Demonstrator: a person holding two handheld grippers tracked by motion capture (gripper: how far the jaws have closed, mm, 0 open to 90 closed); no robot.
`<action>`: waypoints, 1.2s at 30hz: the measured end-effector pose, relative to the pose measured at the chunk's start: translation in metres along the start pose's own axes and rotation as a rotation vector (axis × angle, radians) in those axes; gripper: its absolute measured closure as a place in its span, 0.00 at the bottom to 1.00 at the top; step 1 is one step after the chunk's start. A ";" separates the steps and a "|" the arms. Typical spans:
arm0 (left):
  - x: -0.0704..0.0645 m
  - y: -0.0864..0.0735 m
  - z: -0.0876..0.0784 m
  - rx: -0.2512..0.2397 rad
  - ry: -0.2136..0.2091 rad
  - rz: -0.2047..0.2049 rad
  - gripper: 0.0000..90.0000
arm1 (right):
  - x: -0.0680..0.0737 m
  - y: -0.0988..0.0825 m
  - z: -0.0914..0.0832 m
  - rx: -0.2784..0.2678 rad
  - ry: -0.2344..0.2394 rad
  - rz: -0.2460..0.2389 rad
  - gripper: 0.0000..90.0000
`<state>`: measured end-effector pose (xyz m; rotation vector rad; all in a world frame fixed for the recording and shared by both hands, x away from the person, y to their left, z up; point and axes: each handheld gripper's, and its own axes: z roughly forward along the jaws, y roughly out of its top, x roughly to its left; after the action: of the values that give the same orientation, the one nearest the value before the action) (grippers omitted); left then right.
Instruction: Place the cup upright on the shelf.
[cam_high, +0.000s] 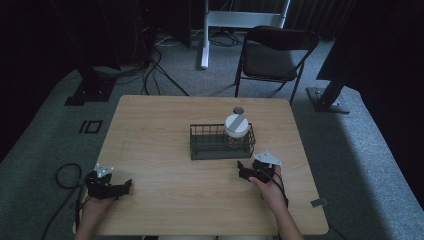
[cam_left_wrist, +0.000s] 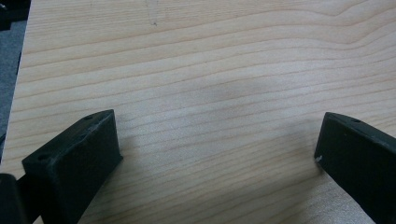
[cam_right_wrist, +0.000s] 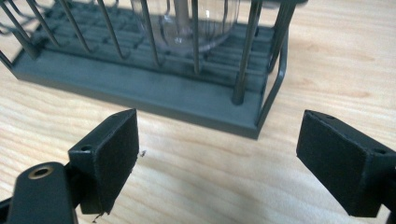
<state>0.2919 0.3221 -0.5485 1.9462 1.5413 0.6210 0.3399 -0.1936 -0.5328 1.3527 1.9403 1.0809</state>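
A dark wire basket (cam_high: 207, 149) stands in the middle of the wooden table (cam_high: 150, 150). A clear jar with a white lid (cam_high: 236, 126) stands upright in its right end. My right gripper (cam_high: 246, 171) rests on the table just in front of the basket's right corner, open, with nothing between its jaws. In the right gripper view the basket's base (cam_right_wrist: 140, 88) and the jar's glass bottom (cam_right_wrist: 187, 23) lie just beyond the open gripper (cam_right_wrist: 217, 154). My left gripper (cam_high: 120, 187) lies at the table's front left, open over bare wood (cam_left_wrist: 219, 140).
A small round dark object (cam_high: 238, 110) lies on the table behind the basket. A folding chair (cam_high: 272, 55) stands beyond the far edge. Cables (cam_high: 67, 175) trail on the floor at the left. Dark stands flank the table on both sides.
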 end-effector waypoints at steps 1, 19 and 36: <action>0.000 0.000 0.000 0.000 0.000 0.000 0.00 | 0.000 -0.001 0.001 0.007 0.001 0.010 0.14; 0.000 0.000 0.000 0.000 0.000 0.000 0.00 | -0.010 -0.011 0.000 0.088 -0.004 -0.053 0.14; 0.000 0.000 0.000 0.001 0.000 0.001 0.00 | -0.037 -0.024 -0.007 0.161 0.091 -0.102 0.15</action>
<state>0.2919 0.3221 -0.5485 1.9482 1.5410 0.6211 0.3357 -0.2343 -0.5499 1.2906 2.1786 0.9704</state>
